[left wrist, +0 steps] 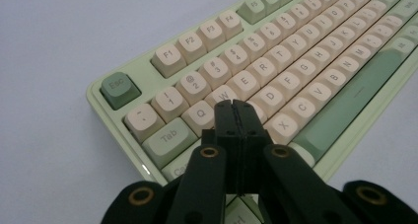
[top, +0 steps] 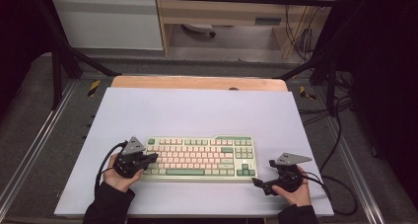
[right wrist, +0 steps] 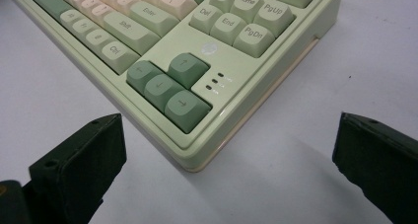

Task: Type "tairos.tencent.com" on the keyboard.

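Keyboard [top: 199,158]: glossy green case, rounded matte keycaps; left claw [left wrist: 235,105] closed.

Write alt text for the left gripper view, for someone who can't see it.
The left gripper, its black fingers shut together, points down at the A key area of a pale green keyboard with cream and green keycaps. The keyboard lies on a white table surface, running diagonally to the upper right.

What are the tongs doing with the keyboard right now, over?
Left tongs shut, tips over the A key area. Right tongs open, off the keyboard's arrow-key corner, not touching. Nothing in the way.
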`<state>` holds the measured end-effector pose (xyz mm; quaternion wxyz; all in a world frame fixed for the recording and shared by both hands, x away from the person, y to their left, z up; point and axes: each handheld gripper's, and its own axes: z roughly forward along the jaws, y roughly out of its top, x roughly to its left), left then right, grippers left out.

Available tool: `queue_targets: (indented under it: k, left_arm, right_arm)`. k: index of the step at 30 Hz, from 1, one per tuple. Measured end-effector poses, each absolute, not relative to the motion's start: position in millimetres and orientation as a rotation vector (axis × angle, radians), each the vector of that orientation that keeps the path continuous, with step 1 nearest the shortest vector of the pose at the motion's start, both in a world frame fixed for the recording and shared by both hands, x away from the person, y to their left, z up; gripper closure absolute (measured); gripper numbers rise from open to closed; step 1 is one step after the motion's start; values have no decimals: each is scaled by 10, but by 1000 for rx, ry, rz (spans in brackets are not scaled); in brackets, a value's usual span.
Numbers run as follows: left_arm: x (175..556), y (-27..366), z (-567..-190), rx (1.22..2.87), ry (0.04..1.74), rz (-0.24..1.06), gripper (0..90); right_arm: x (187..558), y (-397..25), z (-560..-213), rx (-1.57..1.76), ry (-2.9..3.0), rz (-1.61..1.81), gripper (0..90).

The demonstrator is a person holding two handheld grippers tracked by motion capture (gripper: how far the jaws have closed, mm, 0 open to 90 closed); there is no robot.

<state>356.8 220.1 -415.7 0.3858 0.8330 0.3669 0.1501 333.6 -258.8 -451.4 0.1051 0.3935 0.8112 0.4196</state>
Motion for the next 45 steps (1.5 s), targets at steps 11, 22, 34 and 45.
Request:
queue_targets:
  k: [11,22,34,45]
  left_arm:
    - [3610,2134,-4215,2126,936,387,900]
    - [3619,2124,-4267,2134,935,386,900]
    - [3570,2150,-4219,2113,920,395,900]
    - [3534,2198,-4188,2096,918,389,900]
  right_arm:
    - [3336,-2585,-4514,1164,2393,1234,4]
    - [3337,-2587,-4512,1164,2392,1238,4]
    - [3325,-2594,-4484,1146,2384,1257,3]
    - [3296,-2481,-4343,1106,2363,1267,33]
